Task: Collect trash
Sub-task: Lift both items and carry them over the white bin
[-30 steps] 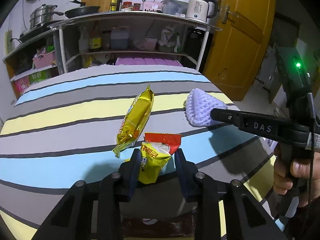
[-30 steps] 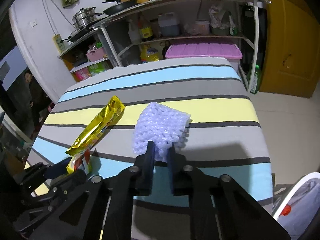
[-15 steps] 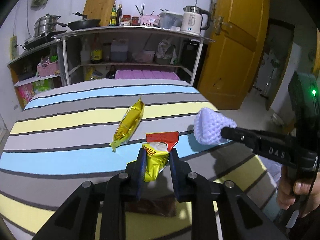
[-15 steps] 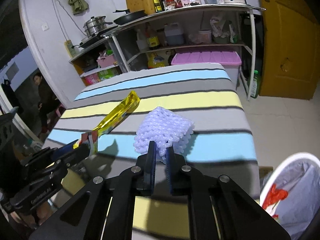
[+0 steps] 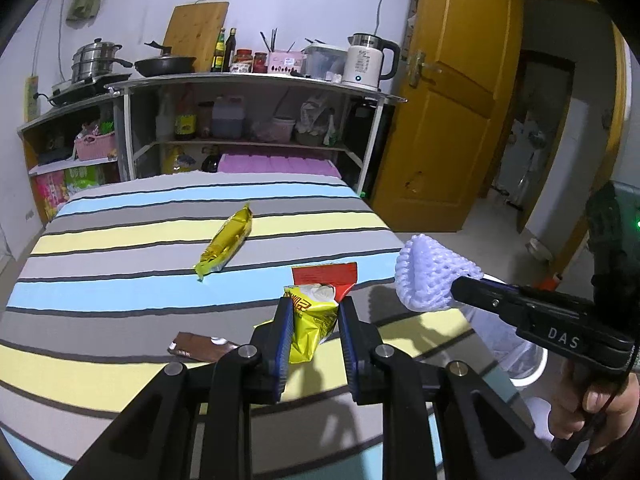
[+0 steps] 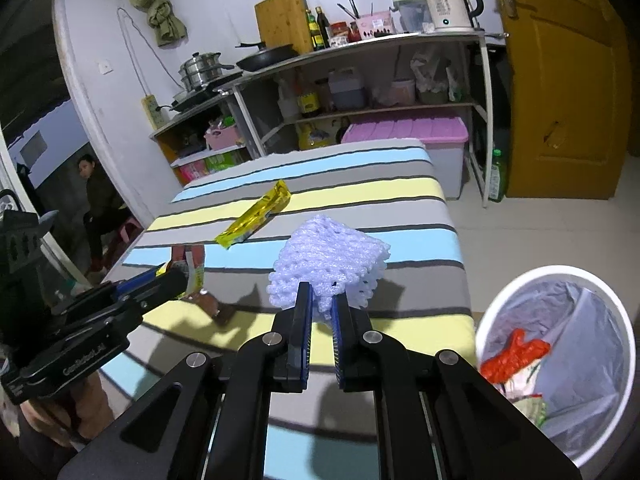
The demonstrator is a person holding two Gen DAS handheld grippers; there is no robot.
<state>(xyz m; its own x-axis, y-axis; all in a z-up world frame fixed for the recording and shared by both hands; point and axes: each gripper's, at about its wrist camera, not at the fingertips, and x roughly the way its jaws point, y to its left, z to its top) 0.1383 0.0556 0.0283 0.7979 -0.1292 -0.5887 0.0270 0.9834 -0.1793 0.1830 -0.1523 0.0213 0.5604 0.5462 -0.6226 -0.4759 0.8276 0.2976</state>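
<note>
My left gripper (image 5: pixel 313 312) is shut on a yellow and red snack wrapper (image 5: pixel 316 308) and holds it above the striped table (image 5: pixel 120 248). My right gripper (image 6: pixel 322 304) is shut on a pale purple foam fruit net (image 6: pixel 330 256), lifted near the table's right edge; the net also shows in the left wrist view (image 5: pixel 430 276). A gold wrapper (image 5: pixel 226 244) lies mid-table. A brown wrapper (image 5: pixel 200 350) lies on the table near my left gripper. A white trash bin (image 6: pixel 560 360) with a liner and red trash stands on the floor at the right.
A metal shelf unit (image 5: pixel 248 120) with pots, bottles and a kettle stands behind the table. A yellow door (image 5: pixel 444 112) is at the right. A person (image 6: pixel 98 208) sits at the far left in the right wrist view.
Both grippers have risen and pulled back from the table with their items. The brown wrapper and the trash bin have come into view.
</note>
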